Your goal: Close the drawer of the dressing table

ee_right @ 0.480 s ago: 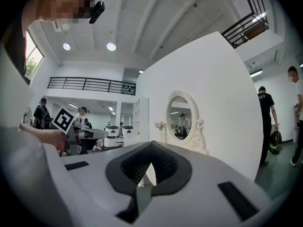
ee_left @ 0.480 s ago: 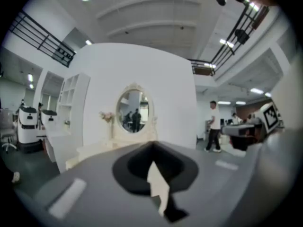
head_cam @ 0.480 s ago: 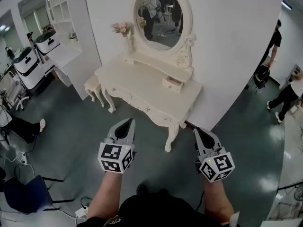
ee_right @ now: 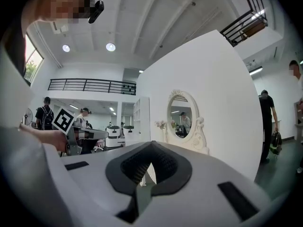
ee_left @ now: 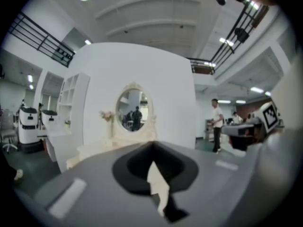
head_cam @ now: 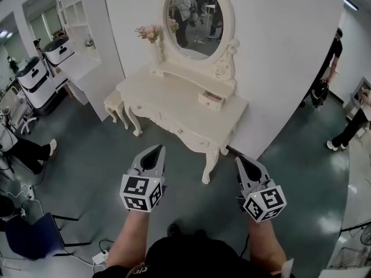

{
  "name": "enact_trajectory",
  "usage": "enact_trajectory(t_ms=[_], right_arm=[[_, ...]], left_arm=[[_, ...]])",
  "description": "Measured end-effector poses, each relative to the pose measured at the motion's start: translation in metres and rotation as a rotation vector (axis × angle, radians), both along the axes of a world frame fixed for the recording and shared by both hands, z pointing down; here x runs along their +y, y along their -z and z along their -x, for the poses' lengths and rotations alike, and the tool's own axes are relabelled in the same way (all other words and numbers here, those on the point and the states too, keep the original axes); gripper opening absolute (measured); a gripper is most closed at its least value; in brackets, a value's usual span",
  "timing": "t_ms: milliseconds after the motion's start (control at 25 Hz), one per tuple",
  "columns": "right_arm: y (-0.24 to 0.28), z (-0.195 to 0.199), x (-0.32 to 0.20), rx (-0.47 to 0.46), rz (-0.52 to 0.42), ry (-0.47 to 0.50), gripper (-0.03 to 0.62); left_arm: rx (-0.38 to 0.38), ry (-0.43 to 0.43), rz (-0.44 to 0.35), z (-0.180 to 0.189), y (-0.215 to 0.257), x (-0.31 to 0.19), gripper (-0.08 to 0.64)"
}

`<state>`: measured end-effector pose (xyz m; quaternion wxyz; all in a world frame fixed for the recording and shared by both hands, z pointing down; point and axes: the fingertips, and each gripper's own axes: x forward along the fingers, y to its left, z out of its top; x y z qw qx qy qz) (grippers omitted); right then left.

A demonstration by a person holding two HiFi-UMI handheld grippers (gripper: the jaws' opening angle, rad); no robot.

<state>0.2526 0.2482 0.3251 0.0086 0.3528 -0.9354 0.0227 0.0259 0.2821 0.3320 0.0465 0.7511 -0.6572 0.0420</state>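
Head view: shows one dressing table (head_cam: 174, 106) against the white wall, with one oval mirror (head_cam: 194, 19) and one small drawer (head_cam: 210, 101) pulled out at the right end of the back shelf, front toward the person. Lays the drawer's long side along that shelf, so likely calls for a straight push toward the wall. Places the left gripper (head_cam: 156, 150) and right gripper (head_cam: 239, 161) low over the floor, well apart from the table, each clenched to a point on nothing. Puts the drawer ahead, between the two lines of aim but nearer the right gripper, which favours that one for the push. Counts two grippers and one open drawer; reads the front drawers below as closed.

Left gripper view: shows the left gripper (ee_left: 152, 148) with tips pressed together and empty, aimed at the dressing table (ee_left: 94, 148), mirror (ee_left: 132, 109) just above the tips. Gives no sight of the drawer, likely behind the jaws.

Right gripper view: shows the right gripper (ee_right: 150, 145) clamped tight, nothing between the tips, mirror (ee_right: 182, 117) up and right of them. Leaves the drawer unresolved here too.
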Motion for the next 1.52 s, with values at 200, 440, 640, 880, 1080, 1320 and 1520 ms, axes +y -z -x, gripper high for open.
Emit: enact_trajectory(t_ms=[200, 440, 640, 880, 1080, 1320, 1520], right_arm=[[-0.005, -0.008, 0.004, 0.003, 0.013, 0.023, -0.008], [-0.010, -0.021, 0.012, -0.022, 0.024, 0.044, -0.006], [-0.028, -0.017, 0.009, -0.024, 0.070, 0.071, -0.005], [-0.038, 0.002, -0.019, -0.008, 0.099, 0.076, -0.005], [-0.043, 0.037, -0.052, 0.013, 0.115, 0.077, -0.004], [-0.048, 0.090, -0.109, 0.045, 0.135, 0.062, -0.003], [-0.052, 0.137, -0.147, 0.071, 0.158, 0.047, -0.003]], left_arm=[[-0.007, -0.003, 0.002, -0.014, -0.001, 0.000, 0.006], [-0.023, -0.008, 0.004, -0.035, -0.002, 0.012, 0.006], [-0.016, 0.009, 0.023, -0.035, -0.015, 0.011, 0.006], [-0.006, 0.001, 0.030, -0.022, -0.024, -0.016, 0.006], [0.010, -0.010, 0.038, 0.012, -0.030, -0.051, 0.006], [0.014, -0.025, 0.048, 0.069, -0.034, -0.109, 0.006], [0.033, -0.045, 0.047, 0.113, -0.036, -0.148, 0.006]])
